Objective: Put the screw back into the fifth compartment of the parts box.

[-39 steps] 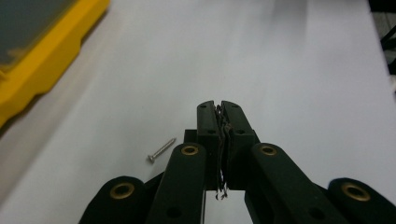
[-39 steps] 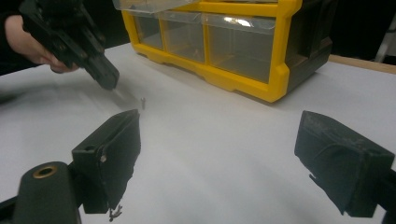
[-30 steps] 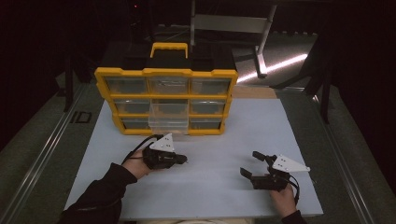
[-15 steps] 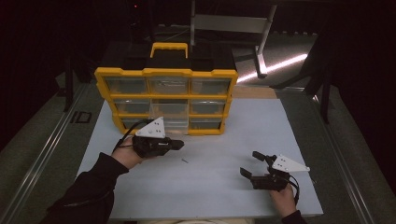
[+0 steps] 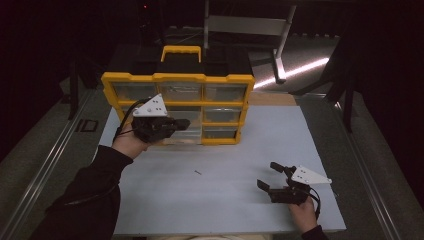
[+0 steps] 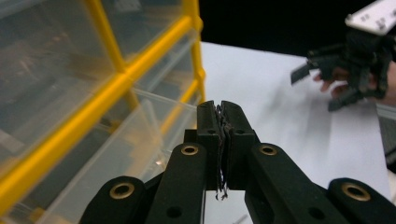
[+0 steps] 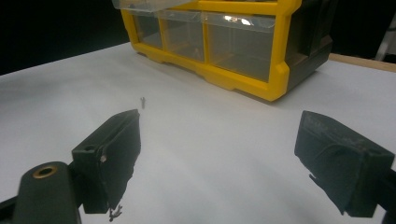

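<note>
1. Left gripper (image 5: 183, 123): jaws pressed together, pads meeting along their length in the left gripper view (image 6: 221, 122). A thin dark frayed line runs down the seam between the pads; cannot tell whether this is a held object or worn pad edge.
2. Left gripper sits raised in front of the yellow drawer organizer (image 5: 177, 78), tips over the pulled-out clear drawer (image 5: 186, 131) of its middle column. Contact with the drawer: cannot tell. In the left gripper view the drawer's clear wall (image 6: 140, 126) lies just beside the jaws, to their left.
3. Right gripper (image 5: 271, 176): jaws wide apart, nothing between them. In the right gripper view (image 7: 219, 154) only bare white surface shows between the two pads.
4. Right gripper is low over the white mat (image 5: 225, 210), well apart from the organizer, toward the near right of it. Held by the person's right hand (image 5: 300, 212).
5. Small dark screw-like piece (image 5: 198, 173) lies alone on the mat, in front of the organizer, between organizer and right gripper. Also seen in the right gripper view (image 7: 143, 101), beyond the jaws; too small to identify.
6. Organizer: yellow frame, clear drawers in three columns, yellow carry handle (image 5: 181, 50) on top, standing at the far edge of the mat.
7. Left hand (image 5: 131, 145) with dark sleeve (image 5: 87, 195) reaches in toward the organizer's left front.
</note>
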`<state>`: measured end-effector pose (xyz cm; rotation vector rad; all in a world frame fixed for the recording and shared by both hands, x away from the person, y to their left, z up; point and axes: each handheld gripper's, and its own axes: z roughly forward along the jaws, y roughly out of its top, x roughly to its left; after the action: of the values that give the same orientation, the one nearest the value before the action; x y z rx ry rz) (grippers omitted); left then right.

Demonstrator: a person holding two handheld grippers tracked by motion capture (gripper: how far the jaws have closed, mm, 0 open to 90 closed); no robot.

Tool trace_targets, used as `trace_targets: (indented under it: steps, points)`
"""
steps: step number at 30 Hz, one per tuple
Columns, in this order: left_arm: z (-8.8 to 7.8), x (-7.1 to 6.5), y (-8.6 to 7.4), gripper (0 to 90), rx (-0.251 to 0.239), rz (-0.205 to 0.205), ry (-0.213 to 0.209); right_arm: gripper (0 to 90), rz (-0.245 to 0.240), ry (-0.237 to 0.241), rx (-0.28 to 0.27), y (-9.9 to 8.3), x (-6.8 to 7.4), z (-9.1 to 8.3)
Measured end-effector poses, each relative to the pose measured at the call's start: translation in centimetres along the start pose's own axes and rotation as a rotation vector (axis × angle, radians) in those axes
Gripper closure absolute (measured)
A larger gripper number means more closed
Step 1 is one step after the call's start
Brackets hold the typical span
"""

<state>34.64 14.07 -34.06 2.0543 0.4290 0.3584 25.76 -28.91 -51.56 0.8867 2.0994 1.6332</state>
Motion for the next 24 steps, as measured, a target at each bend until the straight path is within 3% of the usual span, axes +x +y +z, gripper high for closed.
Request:
trace_targets:
  steps: [3, 4, 8, 14, 18, 24]
  points:
    - [0.0, 0.2, 0.1, 88.6, 0.002, 0.001, 0.012, 14.3, -0.003, -0.001, 0.000, 0.0, 0.0, 0.0]
    - [0.0, 0.5, 0.3, 88.6, 0.005, 0.001, 0.041, 14.3, -0.003, -0.001, 0.000, 0.0, 0.0, 0.0]
    - [0.2, 1.3, 0.3, 88.6, 0.024, -0.010, 0.074, 14.3, 0.001, 0.000, 0.000, 0.0, 0.0, 0.0]
    - [0.6, 2.5, 0.0, 88.5, 0.066, -0.048, 0.134, 14.3, 0.003, 0.001, 0.001, 0.0, 0.0, 0.0]
    - [0.9, 3.0, 0.1, 88.5, 0.102, -0.062, 0.143, 14.3, 0.003, 0.002, 0.000, 0.0, 0.0, 0.0]
    - [1.5, 3.4, 0.0, 88.4, 0.156, -0.049, 0.158, 14.3, 0.002, 0.002, 0.004, 0.0, 0.0, 0.0]
